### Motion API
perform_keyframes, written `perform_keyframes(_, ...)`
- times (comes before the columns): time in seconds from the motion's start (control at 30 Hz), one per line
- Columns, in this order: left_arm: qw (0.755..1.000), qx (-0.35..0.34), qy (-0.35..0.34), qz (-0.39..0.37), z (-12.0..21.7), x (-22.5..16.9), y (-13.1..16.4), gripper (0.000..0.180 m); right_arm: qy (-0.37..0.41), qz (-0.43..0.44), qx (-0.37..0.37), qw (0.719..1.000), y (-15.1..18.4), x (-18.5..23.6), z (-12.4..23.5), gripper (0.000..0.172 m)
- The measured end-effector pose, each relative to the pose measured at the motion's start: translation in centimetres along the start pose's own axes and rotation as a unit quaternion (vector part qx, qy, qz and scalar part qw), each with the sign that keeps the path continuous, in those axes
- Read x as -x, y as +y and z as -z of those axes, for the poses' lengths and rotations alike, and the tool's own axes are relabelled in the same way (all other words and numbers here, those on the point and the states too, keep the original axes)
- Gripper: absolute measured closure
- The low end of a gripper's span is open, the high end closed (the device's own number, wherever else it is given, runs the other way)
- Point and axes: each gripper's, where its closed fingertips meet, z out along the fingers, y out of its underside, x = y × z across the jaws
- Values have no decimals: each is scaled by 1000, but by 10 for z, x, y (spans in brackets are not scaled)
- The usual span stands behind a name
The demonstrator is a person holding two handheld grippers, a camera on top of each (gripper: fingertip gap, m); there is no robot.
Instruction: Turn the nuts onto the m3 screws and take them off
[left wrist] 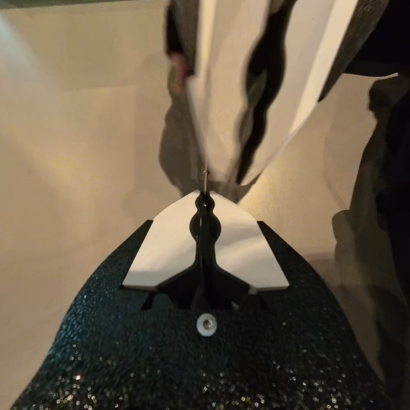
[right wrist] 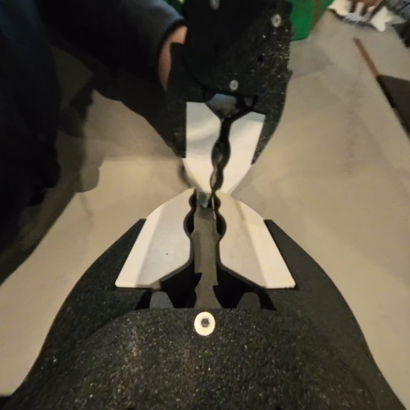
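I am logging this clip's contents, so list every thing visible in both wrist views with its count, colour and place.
Thin metal screw: one, silver, sticking out of the left tool's closed tips.
Small metal nut: one, silver, partway along the screw.
Tabletop: one, beige, beneath both tools.
Green bin: one, far end, right wrist view.
Dark sleeve: one, behind the left tool.
Left tool: white fingers, black body, clamped on the screw.
Right tool: white fingers, black body, fingers apart, facing the left tool.
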Motion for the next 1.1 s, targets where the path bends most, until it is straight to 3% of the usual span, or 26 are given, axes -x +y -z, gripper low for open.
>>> perform_keyframes(0.1, 1000, -1, 1, 0, 0, 0, 0, 178, 14, 6, 32, 999, 13, -3, -7, 142)
perform_keyframes(0.23, 1000, -5, 5, -3, -1, -2, -1, 178, -50, -5, 19, 999, 8, 13, -1, 159)
perform_keyframes(0.3, 1000, -5, 5, -3, -1, -2, -1, 178, -19, -8, -3, 1000, 3, 3, 2, 165)
perform_keyframes(0.37, 1000, -8, 8, 1, -1, -2, -1, 178, 23, 8, 11, 1000, 7, -7, 0, 150)
perform_keyframes(0.43, 1000, -8, 9, 2, -1, -2, -1, 178, 22, 18, 29, 999, 13, -5, -5, 147)
perform_keyframes(0.53, 1000, -8, 7, -1, -1, -3, -1, 178, -11, 8, 34, 999, 12, 4, -4, 161)
perform_keyframes(0.57, 1000, -8, 6, -1, -1, -3, -1, 178, -44, 5, 17, 999, 8, 12, 0, 172)
perform_keyframes(0.6, 1000, -9, 8, 1, -1, -3, 0, 178, -38, -4, -1, 999, 3, 10, 2, 172)
perform_keyframes(0.73, 1000, -14, 13, 6, -1, -3, -1, 178, 27, 12, 22, 999, 12, -8, -1, 151)
perform_keyframes(0.83, 1000, -15, 13, 3, -1, -3, 0, 178, -6, -4, 37, 999, 16, 1, -5, 155)
perform_keyframes(0.9, 1000, -14, 11, 1, -1, -3, 0, 178, -51, -15, 0, 999, 5, 12, 2, 172)
perform_keyframes(1.03, 1000, -16, 14, 5, -1, -3, 0, 178, 19, -9, 7, 1000, 9, -8, 3, 155)
perform_keyframes(1.1, 1000, -16, 14, 5, -1, -3, 0, 178, 11, -13, 30, 999, 15, -5, -2, 154)
